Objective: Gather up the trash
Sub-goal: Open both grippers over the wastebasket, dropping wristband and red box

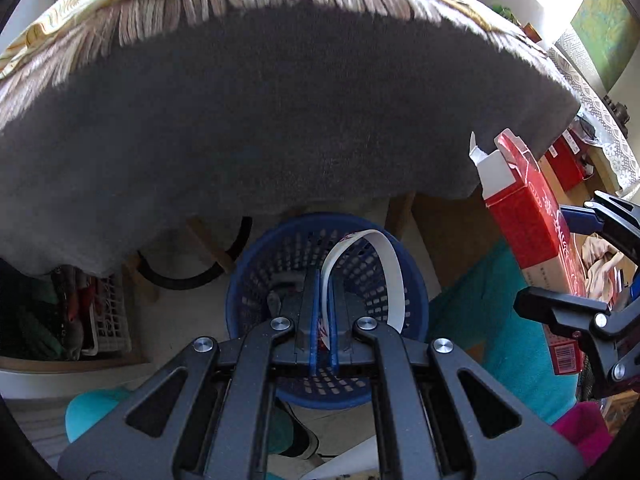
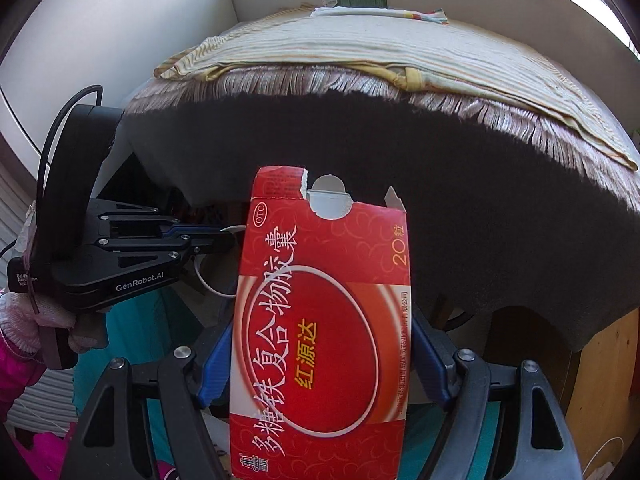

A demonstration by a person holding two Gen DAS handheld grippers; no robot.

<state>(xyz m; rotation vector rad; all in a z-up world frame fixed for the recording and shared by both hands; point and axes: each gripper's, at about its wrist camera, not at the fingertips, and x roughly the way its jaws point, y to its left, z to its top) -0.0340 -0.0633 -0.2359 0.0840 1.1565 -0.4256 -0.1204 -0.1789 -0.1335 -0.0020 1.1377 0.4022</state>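
My left gripper (image 1: pixel 325 320) is clamped on a curled white paper strip (image 1: pixel 362 264), directly above the blue basket (image 1: pixel 412 300) on the floor. My right gripper (image 2: pixel 320 356) grips a torn red medicine box (image 2: pixel 324 320) beside the grey-covered bed (image 2: pixel 460 184). Step: depositing. Next I judge the strip needs releasing, then the box carrying over the basket.

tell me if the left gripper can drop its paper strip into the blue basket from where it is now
Probably yes. The left gripper, shut on the white paper strip, points down at the open mouth of the blue basket. Nothing lies between them; the grey cloth hangs behind, and the red box sits off to the side.
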